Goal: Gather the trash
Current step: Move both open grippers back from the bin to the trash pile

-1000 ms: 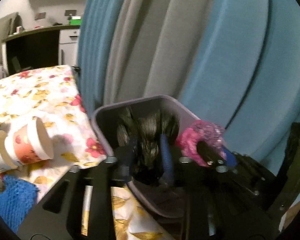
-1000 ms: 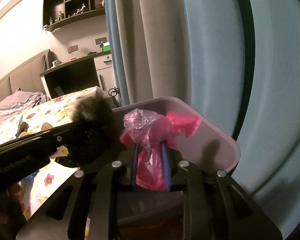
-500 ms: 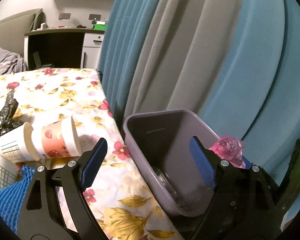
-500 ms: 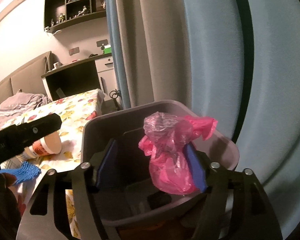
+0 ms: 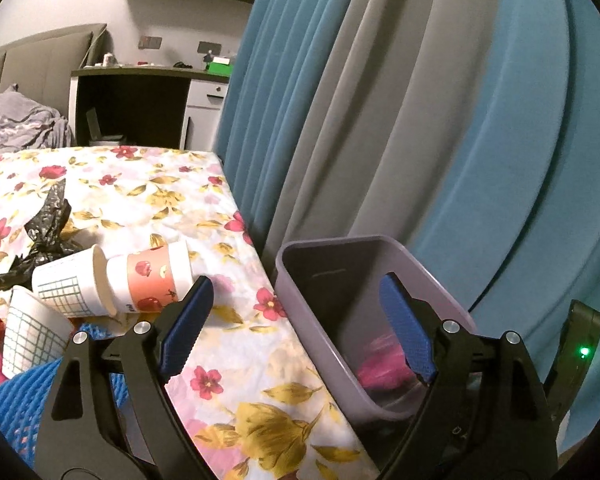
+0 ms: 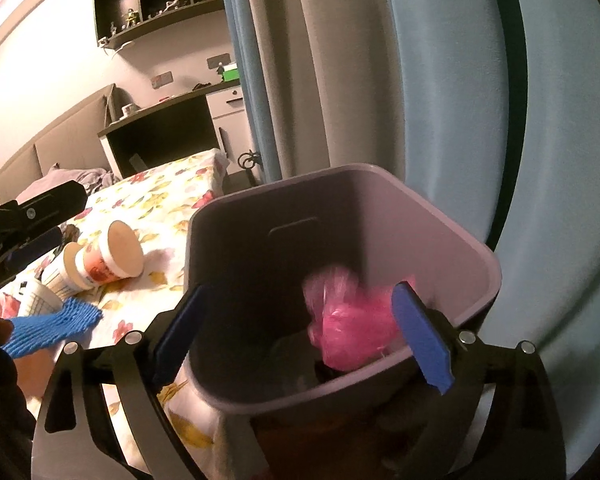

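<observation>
On the far left of the left wrist view we see a crumpled black bag (image 5: 48, 232) lying on the flowery bed cover (image 5: 148, 200). Just right of it and nearer to us lie the paper cups (image 5: 112, 284). They are tipped on their sides, and their long way runs left to right across the bed. A blue net cloth (image 5: 20, 400) sits near them, low on the left, with a bit of pink stuff at the very left edge.

Our left gripper (image 5: 296, 328) has its fingers spread wide and holds nothing. The cups lie to the left of it and a little farther away. We think this gripper is the nearer one for the cups, so it would need to swing left to reach them.

Right of the bed stands the purple bin (image 6: 452, 232), close against the blue and grey curtain (image 5: 380, 100). The pink bag (image 6: 352, 328) is down inside the bin and looks blurry. It touches no finger that we can see.

Our right gripper (image 6: 300, 336) is over the bin, with its fingers spread wide too and nothing in them. From here the cups are well off to the left, past the bin's left wall.
</observation>
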A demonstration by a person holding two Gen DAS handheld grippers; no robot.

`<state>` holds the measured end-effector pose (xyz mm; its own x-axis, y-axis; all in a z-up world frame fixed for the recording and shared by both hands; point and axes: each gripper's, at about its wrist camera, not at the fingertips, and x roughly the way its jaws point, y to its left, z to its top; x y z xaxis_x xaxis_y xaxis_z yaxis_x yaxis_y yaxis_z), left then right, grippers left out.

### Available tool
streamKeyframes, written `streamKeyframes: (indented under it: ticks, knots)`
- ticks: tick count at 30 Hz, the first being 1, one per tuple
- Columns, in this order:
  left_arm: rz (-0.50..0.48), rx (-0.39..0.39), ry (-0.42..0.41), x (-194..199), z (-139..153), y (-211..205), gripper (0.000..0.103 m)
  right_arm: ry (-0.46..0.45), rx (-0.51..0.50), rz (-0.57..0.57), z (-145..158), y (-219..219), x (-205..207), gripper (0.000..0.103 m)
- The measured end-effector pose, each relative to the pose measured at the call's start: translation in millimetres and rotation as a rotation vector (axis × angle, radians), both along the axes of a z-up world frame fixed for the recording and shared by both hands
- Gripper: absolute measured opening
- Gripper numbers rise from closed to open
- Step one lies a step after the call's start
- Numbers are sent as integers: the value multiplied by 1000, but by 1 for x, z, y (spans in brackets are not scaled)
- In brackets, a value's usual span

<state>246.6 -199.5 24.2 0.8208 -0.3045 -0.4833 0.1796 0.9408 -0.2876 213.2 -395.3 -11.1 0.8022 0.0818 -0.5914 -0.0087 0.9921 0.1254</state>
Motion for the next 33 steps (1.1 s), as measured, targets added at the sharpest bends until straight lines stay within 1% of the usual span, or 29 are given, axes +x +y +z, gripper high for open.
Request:
streamKeyframes:
  ticks: [4, 9, 14, 17, 22, 24, 28, 31, 33]
  knots:
    - [13, 43, -26, -13, 3, 2, 84, -24, -12, -8, 5, 2, -11, 92]
    - [23, 57, -32, -29, 9, 11, 84, -84, -40, -36, 18, 11, -31, 92]
    - [33, 79, -58, -55, 18, 26, 84, -176, -78, -61, 34, 24, -55, 92]
    - [39, 94, -85, -76, 23, 40, 84, -220, -91, -55, 42, 36, -71, 92]
    - [58, 119, -120, -112, 27, 71, 84, -283, -94, -2, 50, 67, -98, 92]
    - [85, 135, -131, -127, 26, 90, 84, -298, -90, 24, 51, 82, -108, 92]
    - [141, 139, -126, -147, 21, 127, 84, -299, -77, 97, 48, 115, -121, 92]
    - [181, 129, -126, -163, 16, 157, 84, -289, -88, 153, 43, 141, -128, 92]
    - [215, 156, -129, -176, 10, 174, 84, -287, -114, 203, 37, 163, -132, 92]
